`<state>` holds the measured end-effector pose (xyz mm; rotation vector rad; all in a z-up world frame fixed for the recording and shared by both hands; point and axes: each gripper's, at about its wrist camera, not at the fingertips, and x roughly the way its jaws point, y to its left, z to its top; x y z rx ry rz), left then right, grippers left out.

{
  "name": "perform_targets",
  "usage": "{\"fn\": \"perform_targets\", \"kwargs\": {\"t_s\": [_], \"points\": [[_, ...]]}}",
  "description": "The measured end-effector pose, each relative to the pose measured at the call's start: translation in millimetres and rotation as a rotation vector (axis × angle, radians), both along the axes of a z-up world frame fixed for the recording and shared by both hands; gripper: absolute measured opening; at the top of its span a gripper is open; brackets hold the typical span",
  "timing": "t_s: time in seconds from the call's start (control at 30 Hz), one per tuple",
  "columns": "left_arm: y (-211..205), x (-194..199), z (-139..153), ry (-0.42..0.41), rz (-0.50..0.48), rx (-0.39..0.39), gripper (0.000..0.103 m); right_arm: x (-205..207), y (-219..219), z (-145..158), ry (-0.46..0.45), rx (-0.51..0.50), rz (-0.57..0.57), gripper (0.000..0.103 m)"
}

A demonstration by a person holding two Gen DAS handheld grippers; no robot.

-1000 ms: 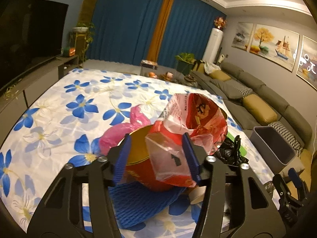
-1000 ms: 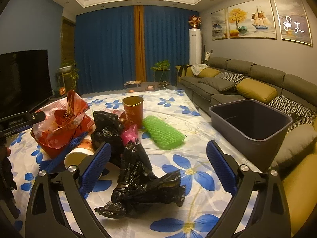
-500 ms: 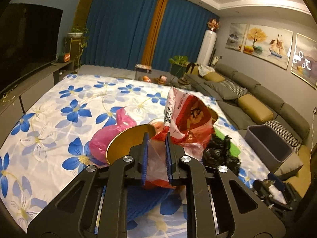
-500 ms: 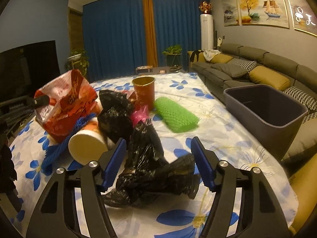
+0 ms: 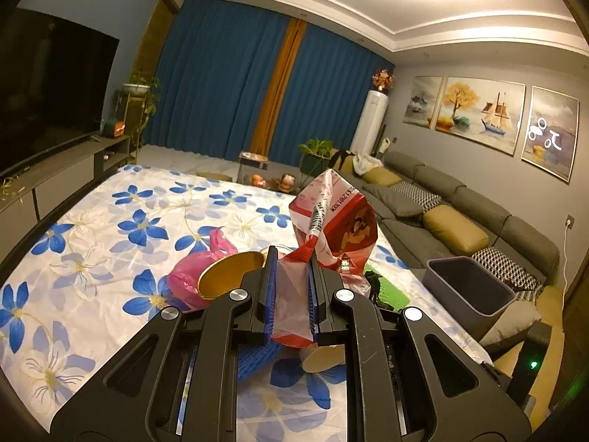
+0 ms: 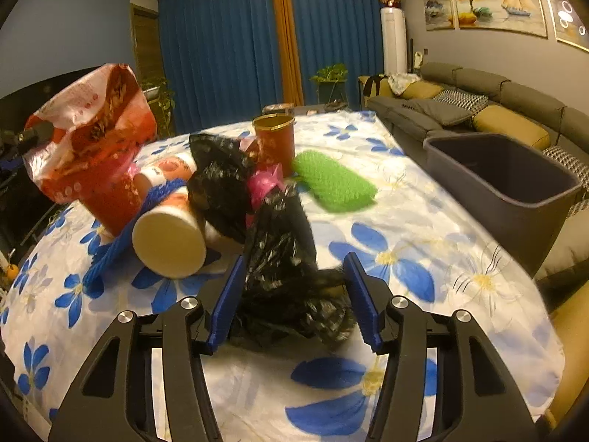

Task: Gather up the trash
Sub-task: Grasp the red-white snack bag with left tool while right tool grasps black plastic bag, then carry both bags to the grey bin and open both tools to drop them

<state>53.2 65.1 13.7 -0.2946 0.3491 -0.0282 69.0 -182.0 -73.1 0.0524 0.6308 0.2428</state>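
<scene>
My left gripper is shut on the lower edge of a red-and-white snack bag. In the right wrist view the same snack bag hangs raised above the trash pile at the left. A crumpled black plastic bag lies on the flowered tablecloth between the blue pads of my right gripper, whose jaws are closing around it. A grey bin stands empty off the table's right edge, also visible from the left wrist as the grey bin.
The pile holds a tipped paper cup, a blue foam net, a second black bag, a pink bag, an upright red cup and a green foam net. A grey sofa runs along the right.
My left gripper closed on the snack bag and lifted it off the pile. My right gripper sank over the black bag while its jaws narrowed.
</scene>
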Motion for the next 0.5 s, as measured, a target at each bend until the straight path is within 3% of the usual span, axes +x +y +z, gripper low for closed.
{"fn": "perform_targets", "kwargs": {"t_s": [0.27, 0.4, 0.5], "points": [[-1.8, -2.4, -6.2, 0.03, -0.019, -0.017, 0.014, 3.7, 2.6, -12.9, 0.069, 0.057, 0.052, 0.031], [-3.3, -3.6, -6.6, 0.03, -0.024, -0.016, 0.014, 3.5, 7.2, -15.0, 0.079, 0.056, 0.081, 0.013], [-5.1, -3.8, -6.1, 0.029, -0.033, -0.013, 0.014, -2.0, 10.5, -11.7, 0.054, 0.04, 0.096, 0.007]]}}
